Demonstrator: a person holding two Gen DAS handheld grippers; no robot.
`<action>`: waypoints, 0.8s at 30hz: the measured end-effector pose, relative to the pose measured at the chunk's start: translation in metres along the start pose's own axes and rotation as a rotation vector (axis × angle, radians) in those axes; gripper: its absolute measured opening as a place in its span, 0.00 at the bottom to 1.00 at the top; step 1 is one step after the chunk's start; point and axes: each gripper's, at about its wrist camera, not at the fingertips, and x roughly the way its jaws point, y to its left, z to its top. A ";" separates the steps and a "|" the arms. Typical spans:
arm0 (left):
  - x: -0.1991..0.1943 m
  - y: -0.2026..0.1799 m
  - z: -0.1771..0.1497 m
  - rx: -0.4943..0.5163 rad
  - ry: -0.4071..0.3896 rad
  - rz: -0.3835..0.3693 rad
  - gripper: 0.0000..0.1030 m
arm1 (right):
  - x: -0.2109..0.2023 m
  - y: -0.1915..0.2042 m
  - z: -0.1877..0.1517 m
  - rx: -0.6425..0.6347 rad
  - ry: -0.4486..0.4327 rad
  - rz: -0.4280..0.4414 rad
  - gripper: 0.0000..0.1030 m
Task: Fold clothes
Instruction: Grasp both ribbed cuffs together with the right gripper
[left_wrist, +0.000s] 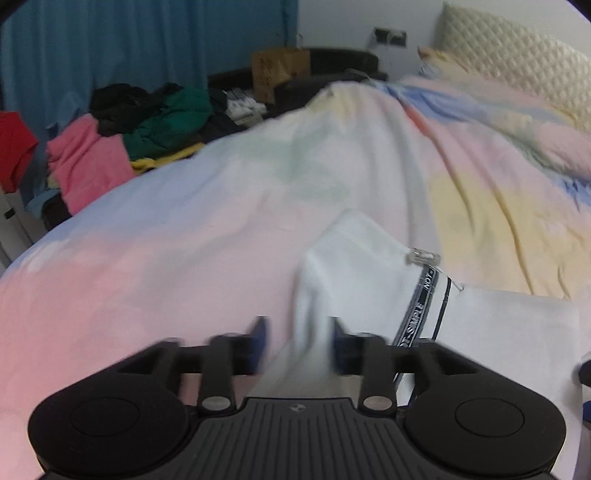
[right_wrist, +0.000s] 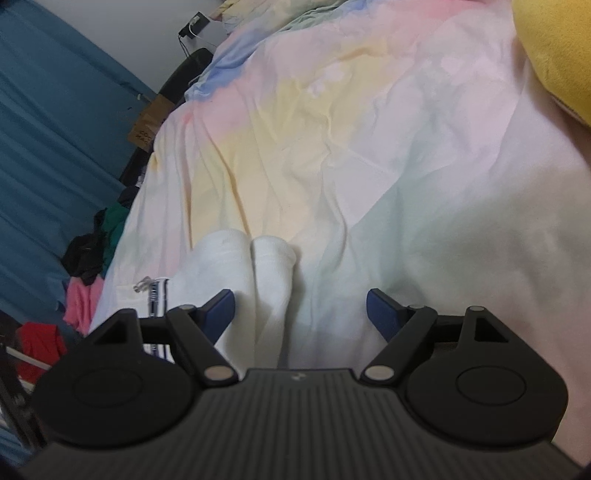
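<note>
A white garment (left_wrist: 373, 295) with a black lettered waistband stripe (left_wrist: 421, 302) lies folded on the pastel bedsheet (left_wrist: 184, 229). My left gripper (left_wrist: 297, 343) hangs just above its left edge, fingers partly apart with a fold of white cloth between them; the view is blurred. In the right wrist view the same white garment (right_wrist: 240, 273) shows as two rolled lobes. My right gripper (right_wrist: 301, 314) is open wide and empty, its left finger (right_wrist: 221, 310) over the garment's near edge.
A heap of clothes, pink (left_wrist: 85, 166), green (left_wrist: 170, 122), black and red, lies beyond the bed's far left edge against a blue curtain (left_wrist: 110, 40). A cardboard box (left_wrist: 279, 70) and pillows (left_wrist: 517, 55) are at the back. A yellow cushion (right_wrist: 557, 51) lies at right.
</note>
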 end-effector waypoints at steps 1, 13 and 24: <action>-0.012 0.005 -0.003 -0.016 -0.018 -0.003 0.55 | 0.000 0.001 0.000 -0.004 0.000 0.013 0.79; -0.284 0.086 -0.146 -0.396 -0.106 0.232 0.83 | 0.044 -0.024 0.043 0.017 0.419 0.388 0.78; -0.422 0.089 -0.299 -0.746 -0.145 0.433 0.87 | 0.054 -0.014 0.036 -0.030 0.496 0.514 0.78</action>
